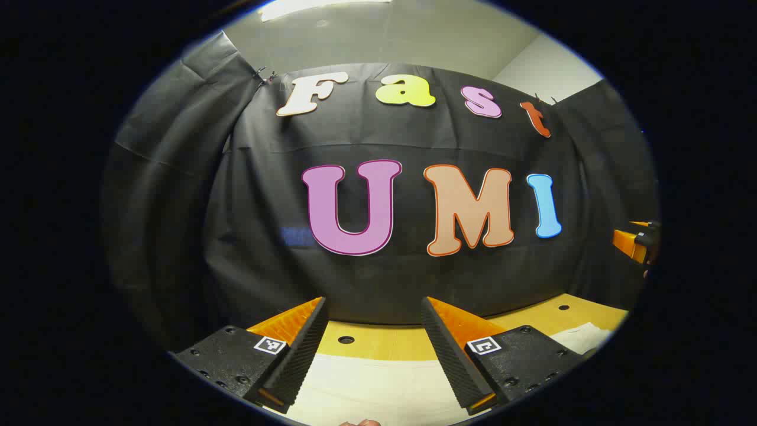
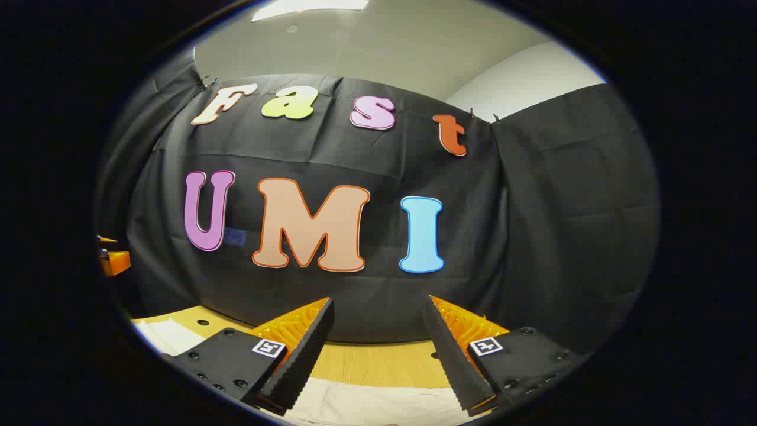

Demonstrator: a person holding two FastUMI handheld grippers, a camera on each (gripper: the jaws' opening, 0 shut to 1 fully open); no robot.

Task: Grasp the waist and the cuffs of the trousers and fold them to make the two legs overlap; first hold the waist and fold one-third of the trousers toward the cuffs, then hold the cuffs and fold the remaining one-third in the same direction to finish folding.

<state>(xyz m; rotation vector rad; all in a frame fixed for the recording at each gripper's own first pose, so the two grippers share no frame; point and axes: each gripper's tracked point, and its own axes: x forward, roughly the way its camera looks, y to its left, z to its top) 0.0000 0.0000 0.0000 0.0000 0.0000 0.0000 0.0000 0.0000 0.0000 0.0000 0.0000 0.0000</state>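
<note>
Wooden surface with round holes, pale smooth trousers lying flat below and between the left gripper with its ridged jaws spread empty, right gripper jaws likewise spread above cream cloth, wrinkled black cloth wall beyond.

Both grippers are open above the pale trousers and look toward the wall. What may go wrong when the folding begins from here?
1. The left gripper and right gripper face the wall, so the pale trousers appear merely as a strip at the bottom; waist and cuffs cannot be told apart, and a wrong edge may be grasped.
2. The table has holes near the cloth; a lowered fingertip might catch one.
</note>
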